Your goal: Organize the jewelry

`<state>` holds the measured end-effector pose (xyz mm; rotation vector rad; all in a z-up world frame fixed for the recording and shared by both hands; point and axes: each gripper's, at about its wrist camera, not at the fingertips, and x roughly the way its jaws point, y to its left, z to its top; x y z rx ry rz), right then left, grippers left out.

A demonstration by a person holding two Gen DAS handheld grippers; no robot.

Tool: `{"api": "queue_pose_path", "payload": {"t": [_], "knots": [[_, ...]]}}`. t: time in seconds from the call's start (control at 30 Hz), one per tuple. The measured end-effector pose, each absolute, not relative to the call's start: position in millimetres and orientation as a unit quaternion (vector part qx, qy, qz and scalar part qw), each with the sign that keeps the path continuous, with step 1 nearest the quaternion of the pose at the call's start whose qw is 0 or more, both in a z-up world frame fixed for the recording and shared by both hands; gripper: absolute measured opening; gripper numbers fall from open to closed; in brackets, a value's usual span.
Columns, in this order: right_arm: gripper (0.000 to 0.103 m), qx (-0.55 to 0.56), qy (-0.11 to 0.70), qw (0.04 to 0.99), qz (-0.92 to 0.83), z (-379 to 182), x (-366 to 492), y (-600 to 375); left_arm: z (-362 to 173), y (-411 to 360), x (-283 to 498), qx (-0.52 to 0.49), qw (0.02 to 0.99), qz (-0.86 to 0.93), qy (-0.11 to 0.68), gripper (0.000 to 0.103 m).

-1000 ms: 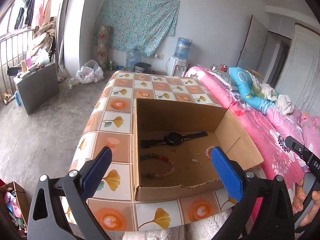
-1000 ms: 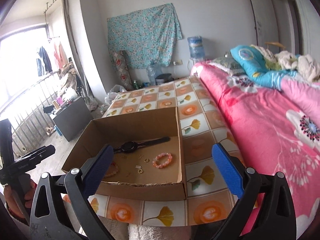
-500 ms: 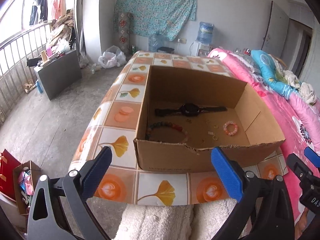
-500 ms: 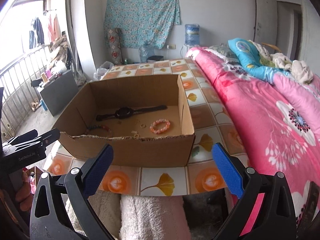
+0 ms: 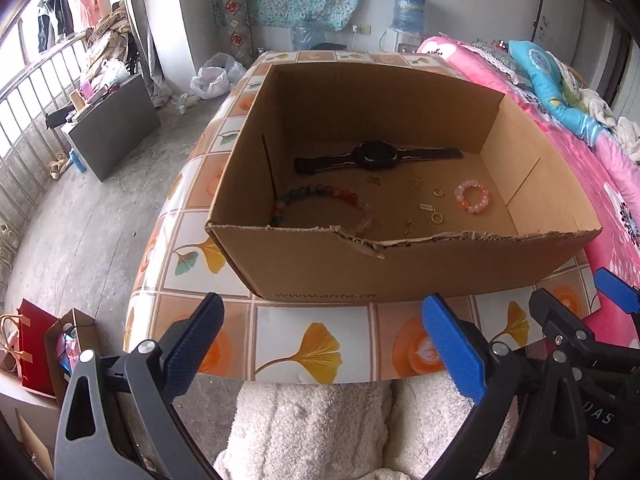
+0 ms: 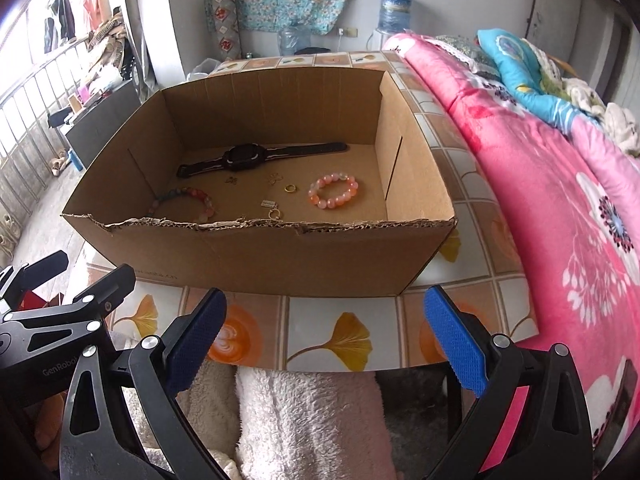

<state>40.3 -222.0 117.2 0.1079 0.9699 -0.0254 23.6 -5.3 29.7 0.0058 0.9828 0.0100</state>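
Jewelry lay scattered on the floor of an open cardboard box [image 5: 400, 268] that sat on a table [image 5: 312, 344] covered in a tiled ginkgo-leaf cloth. A black watch [image 5: 376, 155] stretched flat along the far side of the box. Nearer and to the left curved a multicolored bead bracelet [image 5: 324, 200], partly hidden behind the torn near wall. To the right sat a small pink bead bracelet [image 5: 473, 197], and between the two bracelets lay a gold ring [image 5: 438, 192], a second gold ring [image 5: 436, 218] and a few tiny charms too small to make out.

The left gripper [image 5: 324, 344] hung over the near edge of the table, short of the box, its blue-padded jaws spread wide with nothing between them. The right gripper [image 6: 325, 332] hung likewise just beside it, jaws equally wide and empty. A pink floral bedspread [image 6: 560, 200] ran along the right of the table, and white fluffy fabric [image 5: 312, 428] showed below its near edge.
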Motion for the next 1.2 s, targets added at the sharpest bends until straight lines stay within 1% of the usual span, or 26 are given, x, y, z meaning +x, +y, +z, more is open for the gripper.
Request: {"api": "queue_pose_path", "payload": {"t": [0.27, 1.2], "knots": [[0.095, 0.06, 0.469, 0.881, -0.011, 118, 45, -224, 25, -9, 31, 0.005, 0.873, 0.008, 0.487, 0.097], [0.095, 0.082, 0.48, 0.873, -0.01, 116, 52, -233, 24, -11, 41, -0.001, 0.867, 0.005, 0.498, 0.097]]}}
